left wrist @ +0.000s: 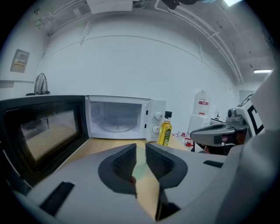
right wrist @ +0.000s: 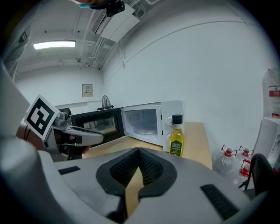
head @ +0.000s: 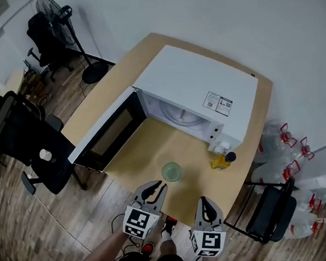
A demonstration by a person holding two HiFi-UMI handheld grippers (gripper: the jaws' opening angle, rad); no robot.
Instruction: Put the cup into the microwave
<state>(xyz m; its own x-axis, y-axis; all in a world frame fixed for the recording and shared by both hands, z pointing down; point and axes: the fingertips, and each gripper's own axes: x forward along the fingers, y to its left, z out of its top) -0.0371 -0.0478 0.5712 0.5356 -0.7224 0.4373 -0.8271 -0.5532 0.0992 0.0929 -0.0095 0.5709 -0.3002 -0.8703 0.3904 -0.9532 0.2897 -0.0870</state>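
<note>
left gripper (head: 156, 185) is holding jaws slightly apart, empty | right gripper (head: 206, 201) is holding jaws together, empty | cup (head: 171, 171) is standing on table (head: 143, 154) before open microwave (head: 202, 85) | risk: approaching with jaws this narrow is likely toppling the cup

An office-like workroom: black swivel chairs (head: 22, 131), a pedestal fan (head: 54, 10), water jugs (head: 276, 145) along bare white walls (head: 219, 18)

Microwave (head: 202, 85) on the far part of the bench (head: 132, 155), its door (head: 108, 133) swung out to the left, cup (head: 171, 171) on the bench before the opening, bottle (head: 223, 160) at the microwave's right front corner, water jugs (head: 291, 139) on the floor right of the bench
</note>
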